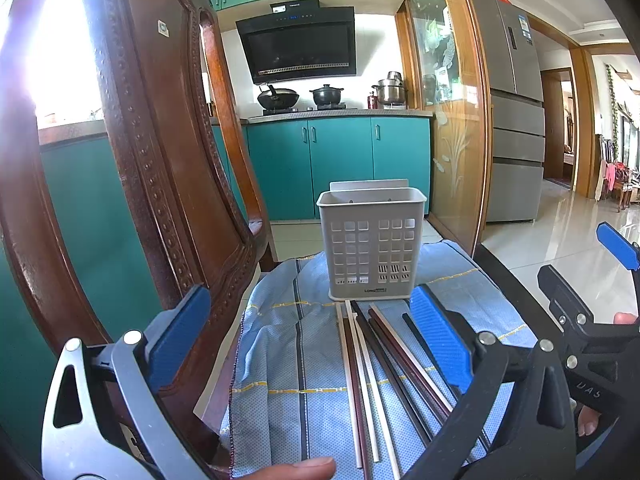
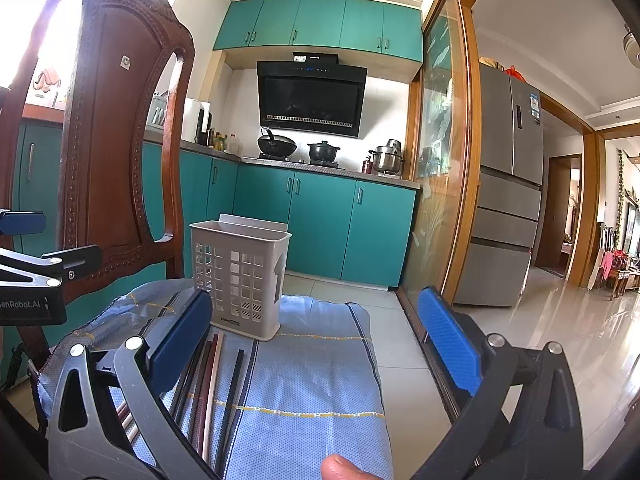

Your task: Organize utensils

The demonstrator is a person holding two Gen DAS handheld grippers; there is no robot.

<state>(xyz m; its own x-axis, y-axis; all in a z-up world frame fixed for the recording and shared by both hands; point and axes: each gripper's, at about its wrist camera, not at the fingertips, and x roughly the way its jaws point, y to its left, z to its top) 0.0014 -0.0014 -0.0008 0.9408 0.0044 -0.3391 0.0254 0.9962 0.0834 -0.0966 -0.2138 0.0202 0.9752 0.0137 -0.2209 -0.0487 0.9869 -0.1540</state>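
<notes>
A grey perforated utensil holder [image 1: 372, 246] stands upright and empty on a blue cloth [image 1: 288, 360]; it also shows in the right wrist view [image 2: 240, 280]. Several chopsticks [image 1: 372, 380], white, dark red and black, lie side by side on the cloth in front of the holder; they also show in the right wrist view [image 2: 210, 392]. My left gripper [image 1: 312, 344] is open above the near ends of the chopsticks, holding nothing. My right gripper [image 2: 316, 348] is open and empty over the cloth, right of the chopsticks; its arm shows in the left wrist view [image 1: 592, 320].
A carved wooden chair back [image 1: 160, 160] rises close on the left [image 2: 108, 140]. The cloth [image 2: 320, 380] ends at a tiled floor [image 2: 560, 340] on the right. Teal kitchen cabinets [image 1: 340, 160], a stove with pots and a fridge [image 1: 516, 120] stand behind.
</notes>
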